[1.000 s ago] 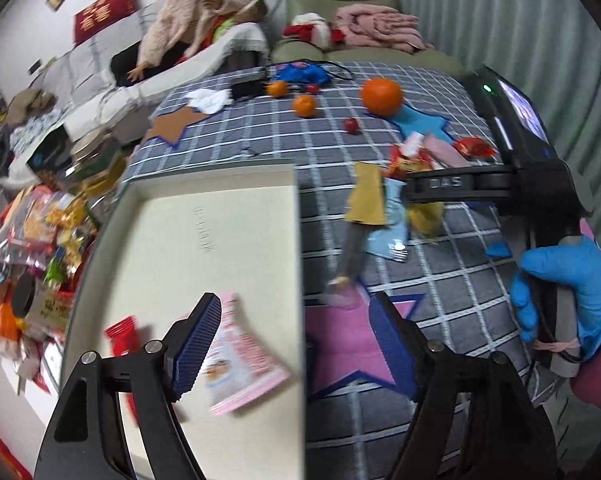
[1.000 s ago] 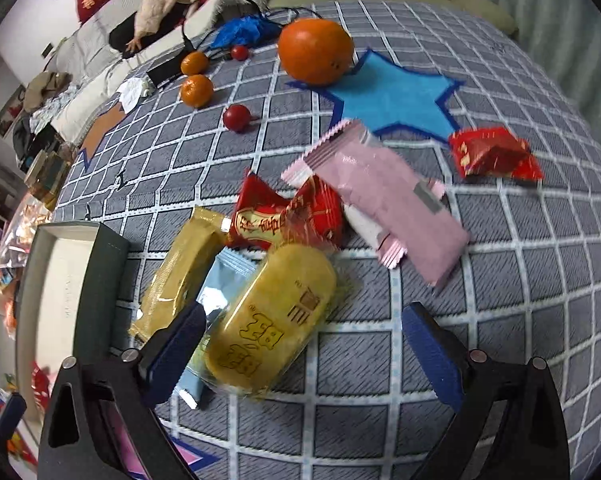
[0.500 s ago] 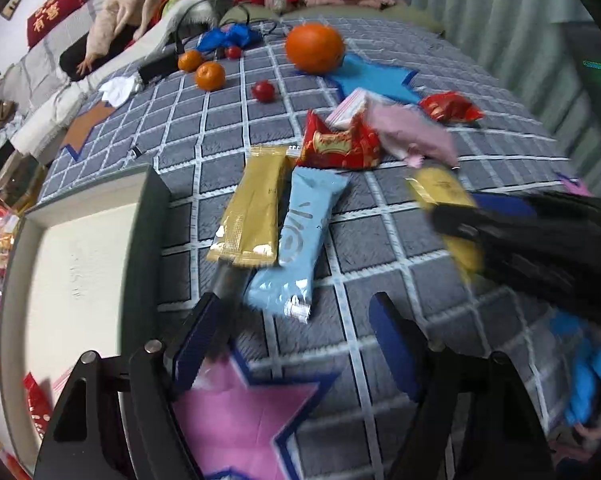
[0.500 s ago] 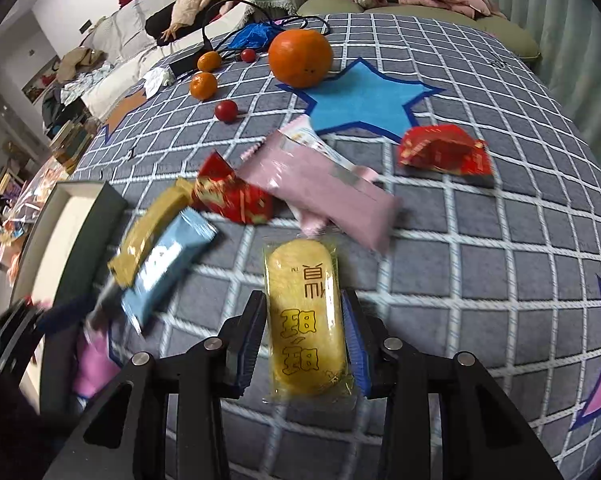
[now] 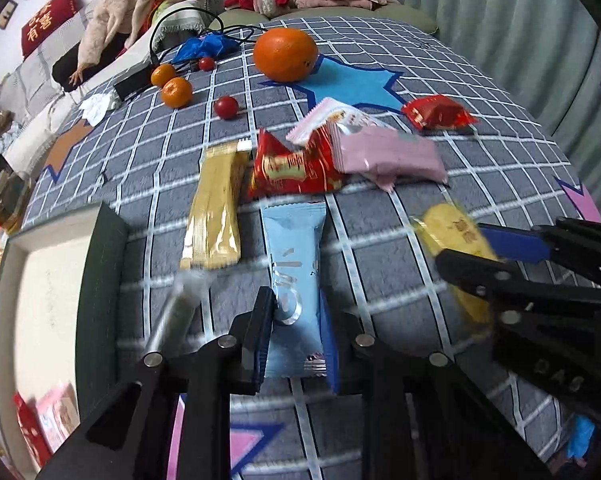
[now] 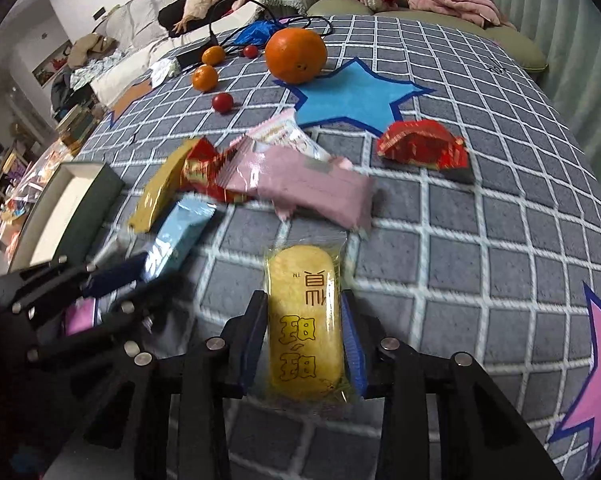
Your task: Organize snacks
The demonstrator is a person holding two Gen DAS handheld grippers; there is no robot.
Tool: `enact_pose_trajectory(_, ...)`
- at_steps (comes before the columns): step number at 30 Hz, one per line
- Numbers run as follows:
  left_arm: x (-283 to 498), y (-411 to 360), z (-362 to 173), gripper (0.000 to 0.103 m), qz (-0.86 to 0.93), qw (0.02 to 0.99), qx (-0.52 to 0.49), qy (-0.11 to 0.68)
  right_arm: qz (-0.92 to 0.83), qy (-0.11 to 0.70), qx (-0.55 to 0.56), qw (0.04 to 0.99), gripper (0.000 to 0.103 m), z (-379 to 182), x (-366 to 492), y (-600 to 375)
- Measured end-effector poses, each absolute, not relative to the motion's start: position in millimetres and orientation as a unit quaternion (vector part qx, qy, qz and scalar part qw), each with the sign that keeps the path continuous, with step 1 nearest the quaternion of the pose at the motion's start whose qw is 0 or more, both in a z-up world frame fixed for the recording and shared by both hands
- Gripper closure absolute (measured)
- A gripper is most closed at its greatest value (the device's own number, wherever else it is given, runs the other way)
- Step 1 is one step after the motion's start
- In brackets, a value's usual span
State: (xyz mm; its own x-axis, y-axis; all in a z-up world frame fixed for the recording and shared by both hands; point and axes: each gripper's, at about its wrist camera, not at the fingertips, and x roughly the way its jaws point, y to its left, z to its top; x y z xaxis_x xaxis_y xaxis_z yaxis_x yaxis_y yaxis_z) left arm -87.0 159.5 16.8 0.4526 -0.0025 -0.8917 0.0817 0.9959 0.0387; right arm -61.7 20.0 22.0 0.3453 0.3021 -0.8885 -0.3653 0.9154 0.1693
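My left gripper [image 5: 296,336] is shut on the near end of a light blue snack packet [image 5: 294,276] lying on the checked cloth. My right gripper [image 6: 304,344] is shut on a yellow cake packet [image 6: 304,320], also seen in the left wrist view [image 5: 452,240]. A gold bar packet [image 5: 216,208], a red packet [image 5: 296,168], a pink packet [image 5: 384,152] and a second red packet [image 5: 436,112] lie on the cloth beyond. The dark-walled tray [image 5: 100,264] sits at the left with a red and a pink packet [image 5: 52,420] in its near corner.
A large orange [image 5: 286,54], two small oranges [image 5: 176,92], red cherry tomatoes [image 5: 225,107], a black cable and blue cloth lie at the far end. A silver stick-like object [image 5: 176,312] lies beside the tray. A person sits on the sofa behind.
My left gripper moved right from over the tray to the blue packet and shut on it. My right gripper shut on the yellow cake packet and drew it back from the pile.
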Motion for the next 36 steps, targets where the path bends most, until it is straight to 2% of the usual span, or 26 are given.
enact_pose_trajectory(8, -166.6, 160.9, 21.0, 0.076, -0.042, 0.851, -0.008, 0.523, 0.2, 0.533, -0.014, 0.822, 0.065, 24.9, -120.7, -36.4)
enact_pose_trajectory(9, -173.2, 161.9, 21.7, 0.07, -0.038, 0.852, -0.009, 0.522, 0.201, 0.534, -0.014, 0.821, 0.065, 25.8, -127.7, -40.9)
enact_pose_trajectory(10, -176.5, 162.7, 21.6, 0.051, -0.032, 0.852, -0.007, 0.523, 0.202, 0.534, -0.014, 0.821, 0.065, 25.9, -132.7, -43.7)
enact_pose_trajectory(11, -178.8, 163.4, 21.7, 0.039, -0.022, 0.854, 0.0, 0.521, 0.202, 0.534, -0.013, 0.821, 0.064, 26.3, -139.1, -47.8)
enact_pose_trajectory(12, -178.8, 163.5, 22.2, 0.023, -0.016, 0.857, 0.005, 0.515, 0.2, 0.534, -0.013, 0.822, 0.05, 26.4, -141.5, -49.9)
enact_pose_trajectory(13, -178.0, 163.5, 23.3, 0.022, -0.007, 0.861, 0.009, 0.509, 0.192, 0.532, -0.016, 0.824, 0.041, 26.3, -144.5, -52.4)
enact_pose_trajectory(14, -175.4, 163.0, 24.2, 0.022, -0.002, 0.862, 0.01, 0.507, 0.185, 0.532, -0.018, 0.826, 0.023, 25.9, -144.9, -53.8)
enact_pose_trajectory(20, -155.8, 145.0, 14.7, 0.02, -0.003, 0.866, 0.037, 0.498, 0.156, 0.529, -0.016, 0.834, 0.021, 23.6, -140.7, -54.4)
enact_pose_trajectory(22, -156.2, 142.6, 13.1, 0.017, -0.002, 0.87, 0.039, 0.492, 0.16, 0.528, -0.009, 0.834, 0.013, 21.2, -140.8, -52.1)
enact_pose_trajectory(23, -156.3, 143.1, 12.4, 0.015, -0.001, 0.872, 0.037, 0.489, 0.161, 0.528, -0.007, 0.834, 0.002, 19.6, -141.5, -50.4)
enact_pose_trajectory(24, -155.8, 145.0, 10.5, 0.009, 0.002, 0.873, 0.032, 0.487, 0.157, 0.527, -0.016, 0.835, 0.0, 17.1, -143.1, -46.3)
enact_pose_trajectory(25, -155.1, 148.6, 8.5, 0.001, 0.008, 0.874, 0.025, 0.485, 0.148, 0.523, -0.05, 0.838, 0.0, 14.8, -145.3, -37.7)
enact_pose_trajectory(26, -153.7, 155.0, 5.1, 0.0, 0.014, 0.874, 0.007, 0.486, 0.14, 0.52, -0.082, 0.839, 0.0, 12.0, -147.8, -29.3)
enact_pose_trajectory(27, -153.0, 161.3, 3.0, 0.0, 0.01, 0.873, -0.018, 0.488, 0.151, 0.507, -0.087, 0.844, 0.0, 12.2, -151.4, -25.0)
enact_pose_trajectory(36, -162.0, 159.4, 1.5, 0.0, 0.011, 0.89, -0.009, 0.457, 0.149, 0.483, -0.08, 0.859, 0.0, 9.3, -157.5, -24.0)
